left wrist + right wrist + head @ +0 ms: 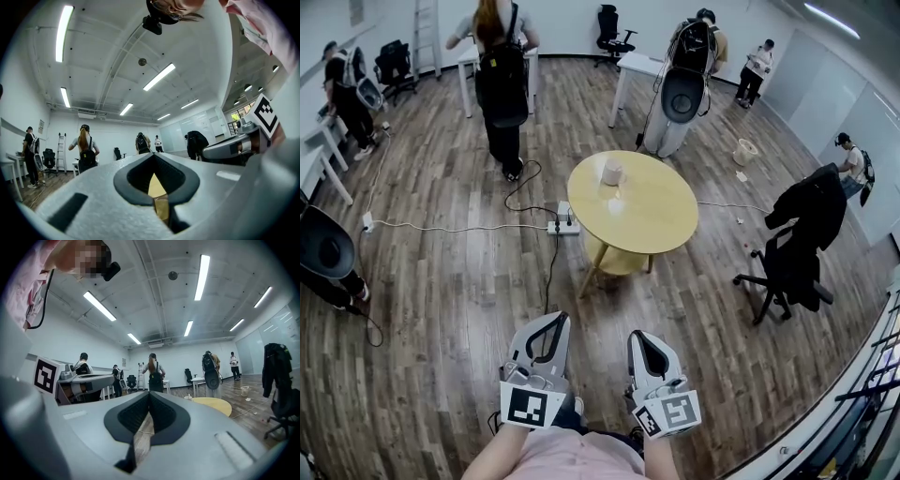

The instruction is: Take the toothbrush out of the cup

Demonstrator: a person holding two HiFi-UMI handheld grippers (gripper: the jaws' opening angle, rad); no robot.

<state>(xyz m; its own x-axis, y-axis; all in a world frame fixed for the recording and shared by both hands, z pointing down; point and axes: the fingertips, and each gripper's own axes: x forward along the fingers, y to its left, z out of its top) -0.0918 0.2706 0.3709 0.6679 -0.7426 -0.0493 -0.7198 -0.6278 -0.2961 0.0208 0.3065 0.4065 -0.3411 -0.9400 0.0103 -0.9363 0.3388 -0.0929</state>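
Note:
A pale cup stands on the round yellow table in the middle of the room, well ahead of me. I cannot make out a toothbrush in it from here. My left gripper and my right gripper are held side by side low in the head view, far short of the table, pointing level toward it. Both are shut with nothing between the jaws. In the right gripper view the cup shows tiny on the table, beyond the closed right gripper. The left gripper frames a sliver of yellow.
A power strip with trailing cables lies on the wooden floor left of the table. An office chair draped with a black jacket stands at right. Several people and white desks are at the back. A small bucket sits far right.

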